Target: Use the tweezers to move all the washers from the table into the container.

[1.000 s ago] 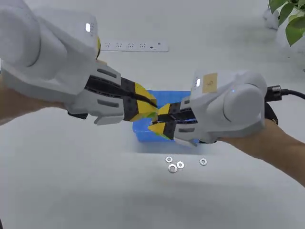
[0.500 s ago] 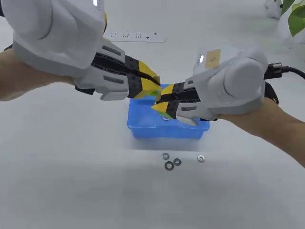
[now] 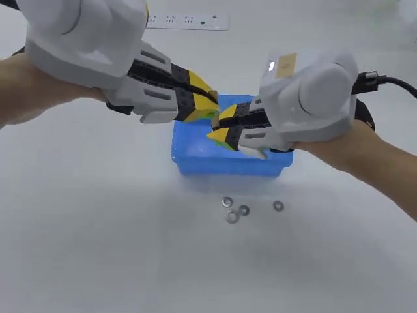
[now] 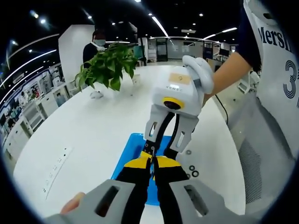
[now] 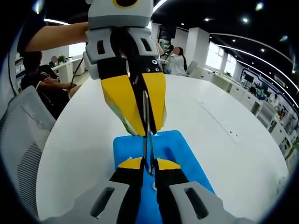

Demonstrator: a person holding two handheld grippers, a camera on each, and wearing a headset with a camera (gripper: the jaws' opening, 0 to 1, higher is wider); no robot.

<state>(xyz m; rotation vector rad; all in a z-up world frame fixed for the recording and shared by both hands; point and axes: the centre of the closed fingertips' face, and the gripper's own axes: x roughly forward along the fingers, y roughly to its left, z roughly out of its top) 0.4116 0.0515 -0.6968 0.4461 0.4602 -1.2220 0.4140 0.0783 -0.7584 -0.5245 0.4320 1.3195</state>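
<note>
The blue container (image 3: 221, 165) stands mid-table, and both grippers meet tip to tip above it. My left gripper (image 3: 212, 108) comes in from the upper left, my right gripper (image 3: 215, 129) from the right. In the right gripper view thin metal tweezers (image 5: 145, 125) run straight up from my right gripper (image 5: 148, 163) into the yellow jaws of the left one; both are shut on them. The left gripper (image 4: 153, 161) shows the same meeting from the other side. Several washers (image 3: 233, 210) lie on the table just in front of the container, one more (image 3: 278, 206) to their right. One washer (image 5: 154, 186) lies inside the container (image 5: 174, 145).
A white power strip (image 3: 187, 21) lies at the far edge of the white table. A potted plant (image 4: 107, 65) stands further off on the same table. People sit at the table's far end in the right gripper view.
The head camera has tilted, so the whole picture slid upward. Both grippers stay tip to tip and now sit over the container's middle instead of its front wall. The washers have not moved.
</note>
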